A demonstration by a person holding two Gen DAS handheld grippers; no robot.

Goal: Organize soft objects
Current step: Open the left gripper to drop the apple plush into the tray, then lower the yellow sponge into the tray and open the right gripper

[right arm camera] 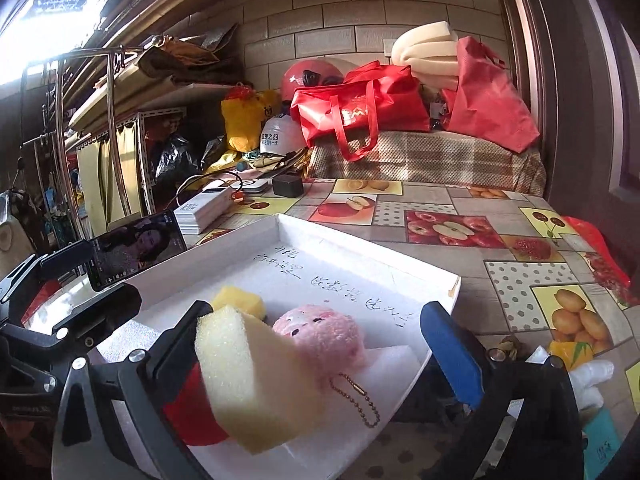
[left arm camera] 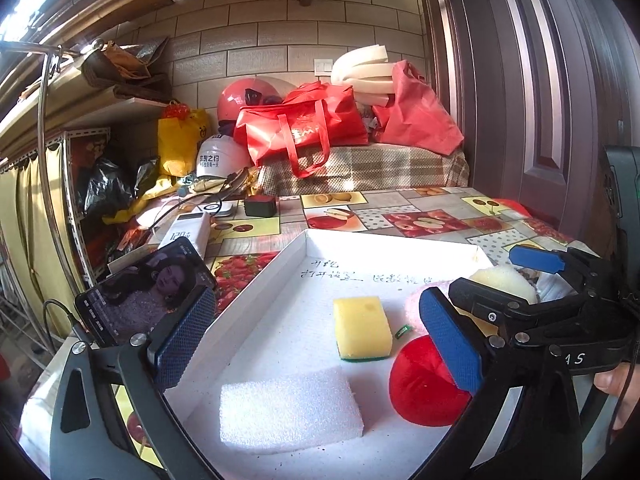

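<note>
Table under fruit-print oilcloth [right arm camera: 452, 208]; shallow white cardboard tray [right arm camera: 280, 226] on it; behind tray: white power bank [right arm camera: 204, 208], black charger block [right arm camera: 288, 187].

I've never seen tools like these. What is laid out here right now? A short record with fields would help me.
Place: fruit-patterned table in a cluttered room
Container: shallow white tray, handwriting on its floor
In the tray: yellow sponge, white foam block, red plush ball, pink plush toy with a bead chain
Large cream sponge: leaning against one finger of the right gripper, above the red ball
Left gripper: open, holding nothing
Right gripper: open wide
Beside the tray: phone showing a video
</note>
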